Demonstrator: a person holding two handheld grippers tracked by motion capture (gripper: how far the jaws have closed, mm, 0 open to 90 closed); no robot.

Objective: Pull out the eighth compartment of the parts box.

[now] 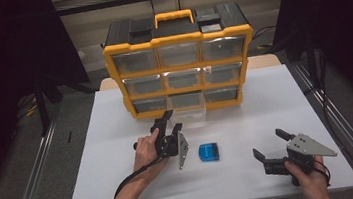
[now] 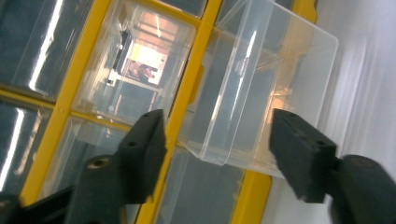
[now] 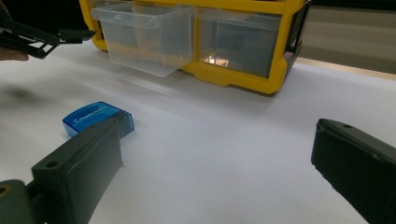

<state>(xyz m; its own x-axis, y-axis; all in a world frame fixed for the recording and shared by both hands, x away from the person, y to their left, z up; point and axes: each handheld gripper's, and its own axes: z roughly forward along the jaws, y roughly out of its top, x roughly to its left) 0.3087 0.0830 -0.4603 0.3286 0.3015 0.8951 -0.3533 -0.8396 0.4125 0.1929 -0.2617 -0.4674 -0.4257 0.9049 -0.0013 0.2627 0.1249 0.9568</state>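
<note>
Two open tools flank a blue box before the pulled-out drawer.

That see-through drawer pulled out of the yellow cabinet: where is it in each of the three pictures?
High view: the pulled-out clear drawer is centre, bottom row, just beyond the left gripper.
Left gripper view: upper right, beyond the open jaws.
Right gripper view: upper left, above the blue case.
Shared landmark: the yellow cabinet frame.
</note>
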